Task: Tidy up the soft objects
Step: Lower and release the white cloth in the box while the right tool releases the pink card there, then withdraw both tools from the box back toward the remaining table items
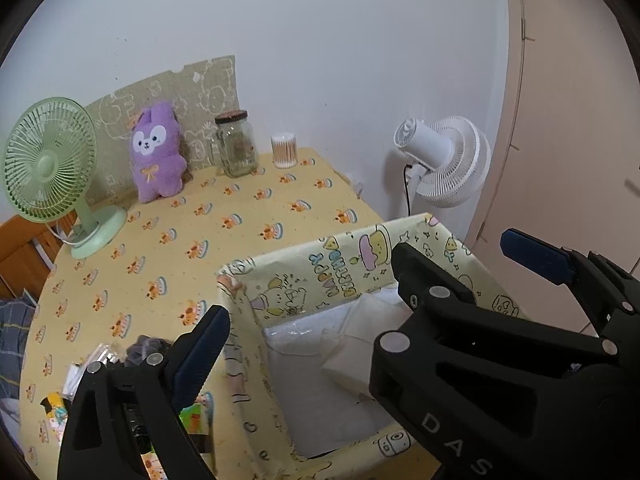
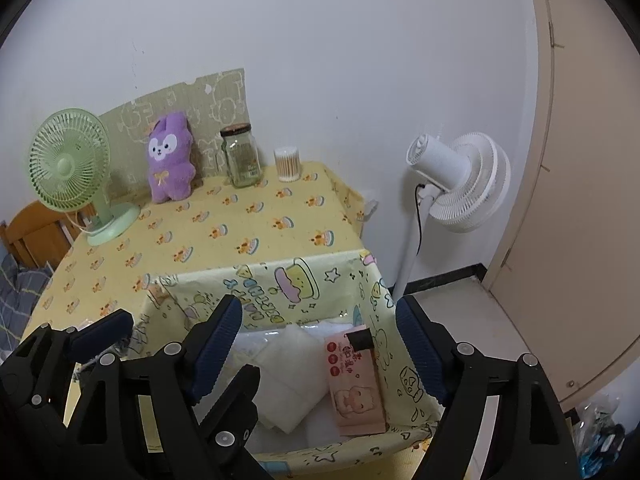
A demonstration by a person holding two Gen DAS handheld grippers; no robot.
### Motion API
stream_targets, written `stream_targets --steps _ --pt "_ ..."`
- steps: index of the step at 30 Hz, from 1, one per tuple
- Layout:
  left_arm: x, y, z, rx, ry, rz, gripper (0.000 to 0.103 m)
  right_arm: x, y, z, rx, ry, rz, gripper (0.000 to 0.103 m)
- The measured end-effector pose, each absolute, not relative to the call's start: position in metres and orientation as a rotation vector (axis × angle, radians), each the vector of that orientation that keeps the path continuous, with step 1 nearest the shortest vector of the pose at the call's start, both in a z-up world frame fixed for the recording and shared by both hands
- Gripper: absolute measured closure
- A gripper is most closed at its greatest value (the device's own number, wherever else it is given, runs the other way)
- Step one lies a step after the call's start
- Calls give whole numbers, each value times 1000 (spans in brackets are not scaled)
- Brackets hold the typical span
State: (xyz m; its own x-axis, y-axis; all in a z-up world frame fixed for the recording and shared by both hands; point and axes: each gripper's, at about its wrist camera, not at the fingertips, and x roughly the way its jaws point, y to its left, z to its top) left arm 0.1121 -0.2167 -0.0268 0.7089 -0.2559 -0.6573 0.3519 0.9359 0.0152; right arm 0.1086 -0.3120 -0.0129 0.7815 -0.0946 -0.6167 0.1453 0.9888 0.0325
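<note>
A yellow cartoon-print box [image 2: 280, 284] stands at the table's near right corner and also shows in the left wrist view [image 1: 320, 268]. Inside lie white soft packs [image 2: 288, 368] and a pink wet-wipe pack [image 2: 356, 392] leaning on its right wall. My right gripper [image 2: 320, 320] is open and empty above the box, its fingers [image 2: 218, 340] spread wide. My left gripper [image 1: 364, 292] is open and empty at the box's left wall; it also shows in the right wrist view [image 2: 100, 332]. A purple plush rabbit [image 1: 158, 152] sits upright at the back.
A green desk fan [image 1: 52, 168], a glass jar [image 1: 236, 144] and a cotton-swab tub [image 1: 285, 150] stand at the table's back. Small packets and a dark cloth [image 1: 144, 348] lie left of the box. A white floor fan [image 2: 456, 180] stands to the right by a door.
</note>
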Motion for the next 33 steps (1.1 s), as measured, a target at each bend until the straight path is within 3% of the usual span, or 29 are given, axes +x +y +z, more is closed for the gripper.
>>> stream_targets --steps 14,22,33 --pt "94 -190 4 142 635 -330 6 87 -288 18 98 594 -131 10" --pt "88 -173 20 135 593 -314 0 78 -272 38 83 540 -138 8" --pt "80 -150 30 122 552 -317 0 66 -249 51 75 508 -147 3"
